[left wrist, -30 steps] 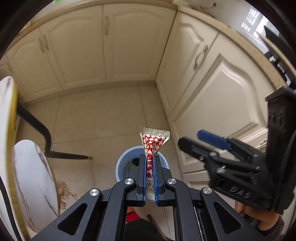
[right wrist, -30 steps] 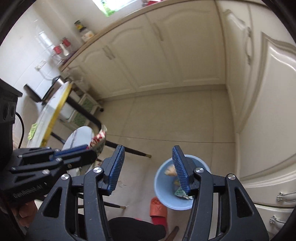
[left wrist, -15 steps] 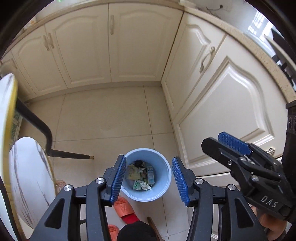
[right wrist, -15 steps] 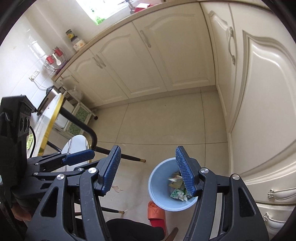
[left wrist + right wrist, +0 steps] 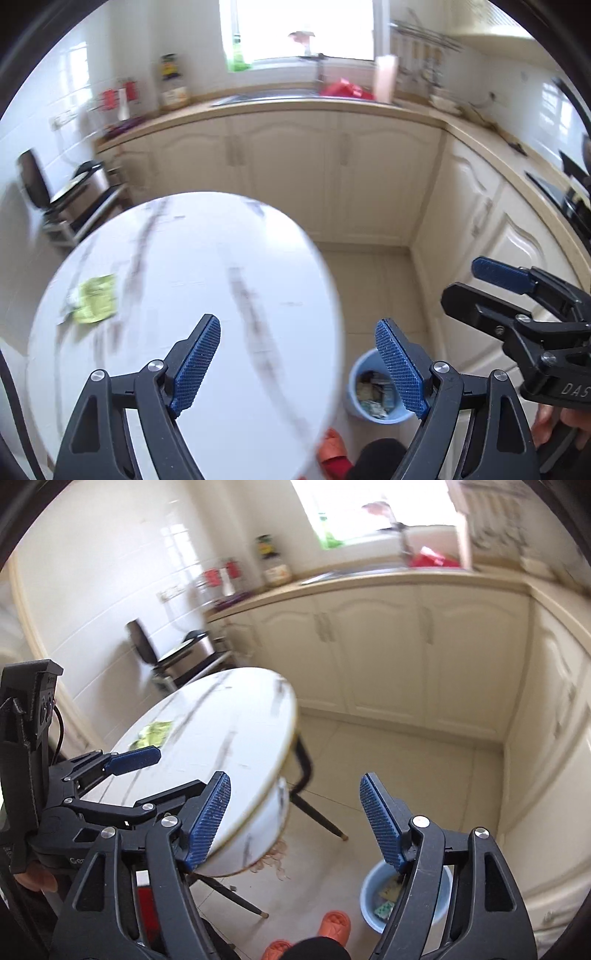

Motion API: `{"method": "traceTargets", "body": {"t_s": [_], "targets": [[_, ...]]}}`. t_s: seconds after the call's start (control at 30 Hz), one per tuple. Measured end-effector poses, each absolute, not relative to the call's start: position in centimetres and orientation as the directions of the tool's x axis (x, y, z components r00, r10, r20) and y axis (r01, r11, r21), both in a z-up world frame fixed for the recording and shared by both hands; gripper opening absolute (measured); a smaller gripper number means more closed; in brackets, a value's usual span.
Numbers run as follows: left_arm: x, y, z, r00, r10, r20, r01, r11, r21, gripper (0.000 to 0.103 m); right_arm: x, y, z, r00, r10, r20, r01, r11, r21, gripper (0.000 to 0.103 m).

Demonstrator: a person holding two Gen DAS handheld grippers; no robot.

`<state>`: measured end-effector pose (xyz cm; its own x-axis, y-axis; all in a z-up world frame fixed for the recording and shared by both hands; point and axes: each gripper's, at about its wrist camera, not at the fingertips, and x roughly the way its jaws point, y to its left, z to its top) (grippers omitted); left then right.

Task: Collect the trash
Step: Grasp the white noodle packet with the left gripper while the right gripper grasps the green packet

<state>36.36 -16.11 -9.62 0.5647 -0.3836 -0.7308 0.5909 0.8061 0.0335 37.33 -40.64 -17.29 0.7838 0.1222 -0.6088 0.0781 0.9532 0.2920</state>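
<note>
A crumpled green wrapper lies on the left part of the round white marble table. The blue bin stands on the floor to the right of the table, with several wrappers inside. My left gripper hovers over the table's near right edge. Its jaws are opening and nothing is between them. My right gripper hangs to the right of it, above the floor near the bin. Its jaws are opening too, and they are empty.
A white stool sits tucked under the table, whose black legs splay out. Orange slippers are on the floor by the bin. Cream cabinets line the back and right walls. A metal appliance stands at the far left.
The left gripper let the red-checked wrapper go over the bin and opened wide. Both grippers then rose and swung up from the bin toward the tabletop; the right jaws widened.
</note>
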Motion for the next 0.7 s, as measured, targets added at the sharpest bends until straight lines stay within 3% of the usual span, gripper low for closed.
{"method": "traceTargets", "body": {"t_s": [0.17, 0.37, 0.7], "targets": [[38.7, -6.6, -8.2, 0.66, -0.266, -0.703, 0.426, 0.903, 0.059, 0.089, 44.3, -31.6, -15.7, 0.753, 0.227, -0.617, -0.084, 0.964, 0.253, 0.078], [42.4, 4.1, -10.2, 0.688, -0.112, -0.717, 0.221, 0.973, 0.061, 0.089, 53.8, -21.7, -18.3, 0.637, 0.329, -0.697, -0.191, 0.943, 0.271, 0.079], [51.3, 12.1, -14.1, 0.625, -0.088, -0.776, 0.103, 0.994, -0.03, 0.089, 65.9, -12.6, -25.1, 0.512, 0.308, -0.802, -0.172, 0.951, 0.256, 0.083]]}}
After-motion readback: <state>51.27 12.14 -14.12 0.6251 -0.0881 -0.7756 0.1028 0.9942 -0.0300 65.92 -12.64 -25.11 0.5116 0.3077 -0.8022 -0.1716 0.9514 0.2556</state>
